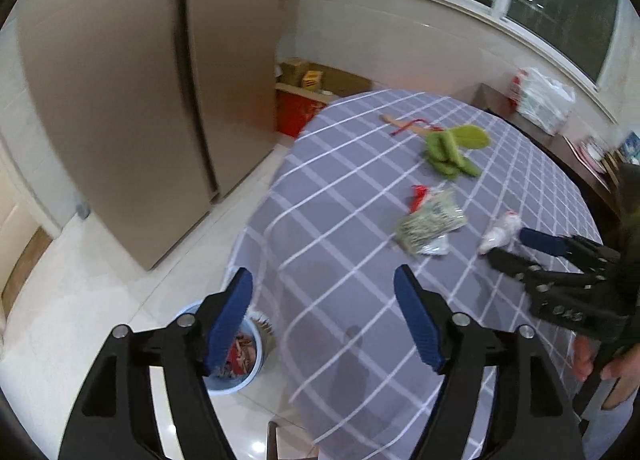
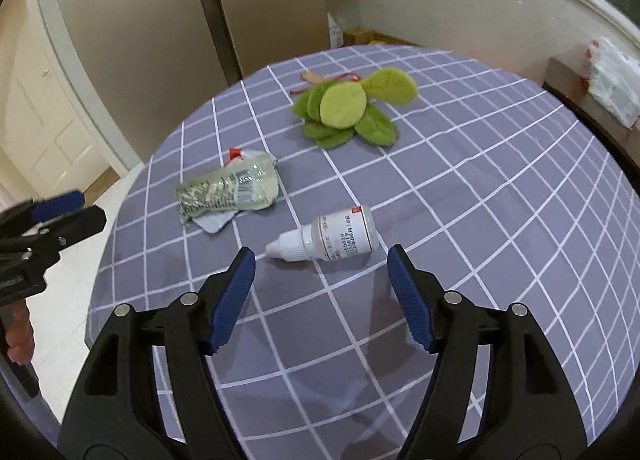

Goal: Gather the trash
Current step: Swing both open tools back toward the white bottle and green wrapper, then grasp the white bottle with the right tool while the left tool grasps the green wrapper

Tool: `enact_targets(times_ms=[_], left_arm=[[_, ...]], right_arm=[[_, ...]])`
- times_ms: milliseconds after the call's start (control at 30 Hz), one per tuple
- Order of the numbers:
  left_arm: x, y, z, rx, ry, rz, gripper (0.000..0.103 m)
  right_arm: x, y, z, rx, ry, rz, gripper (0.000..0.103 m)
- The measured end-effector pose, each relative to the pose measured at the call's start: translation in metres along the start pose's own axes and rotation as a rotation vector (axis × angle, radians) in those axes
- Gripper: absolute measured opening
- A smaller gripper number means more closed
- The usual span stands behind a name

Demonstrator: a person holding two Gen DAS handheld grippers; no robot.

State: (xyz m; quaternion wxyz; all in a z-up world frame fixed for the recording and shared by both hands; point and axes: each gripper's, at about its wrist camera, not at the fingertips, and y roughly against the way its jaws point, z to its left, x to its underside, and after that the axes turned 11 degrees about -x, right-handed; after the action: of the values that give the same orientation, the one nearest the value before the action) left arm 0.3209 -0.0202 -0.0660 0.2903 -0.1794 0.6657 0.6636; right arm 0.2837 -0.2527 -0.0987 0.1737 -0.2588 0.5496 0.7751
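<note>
A small white dropper bottle point(image 2: 340, 238) lies on its side on the round table's grey checked cloth point(image 2: 480, 179). My right gripper point(image 2: 320, 252) hovers open just in front of it, with the bottle between the fingertips and neither pad touching. A crumpled clear wrapper point(image 2: 228, 189) with a red scrap lies to the bottle's left. In the left wrist view my left gripper point(image 1: 322, 272) stands open and empty over the table's left edge, above a blue bin point(image 1: 256, 364) on the floor that holds trash. The wrapper point(image 1: 430, 221), the bottle point(image 1: 500, 230) and the right gripper point(image 1: 508, 244) show at the right.
A green plush leaf toy point(image 2: 348, 107) and a red-strung wooden stick point(image 1: 404, 124) lie farther back on the table. A tall brown cabinet point(image 1: 120, 99) stands at the left, with cardboard and red boxes point(image 1: 304, 99) on the floor. A white plastic bag point(image 1: 544, 99) sits on a dark side table.
</note>
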Motion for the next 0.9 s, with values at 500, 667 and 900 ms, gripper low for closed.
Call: enact_targets(times_ms=[500,667,900], left_arm=[[-0.023,-0.045,-0.062,0.072,-0.118,0.028,0.065],[-0.019,-0.046,-0.065,0.098,-0.138,0.005,0.032],[-0.016,-0.035,-0.056,0.1,-0.123,-0.022,0.023]], right_arm=[[-0.004,-0.002,-0.007,0.023,0.007,0.013,0.061],[-0.005,0.001,-0.014,0.021,-0.021,0.02,0.061],[-0.008,0.002,-0.009,0.019,-0.023,0.018,0.061]])
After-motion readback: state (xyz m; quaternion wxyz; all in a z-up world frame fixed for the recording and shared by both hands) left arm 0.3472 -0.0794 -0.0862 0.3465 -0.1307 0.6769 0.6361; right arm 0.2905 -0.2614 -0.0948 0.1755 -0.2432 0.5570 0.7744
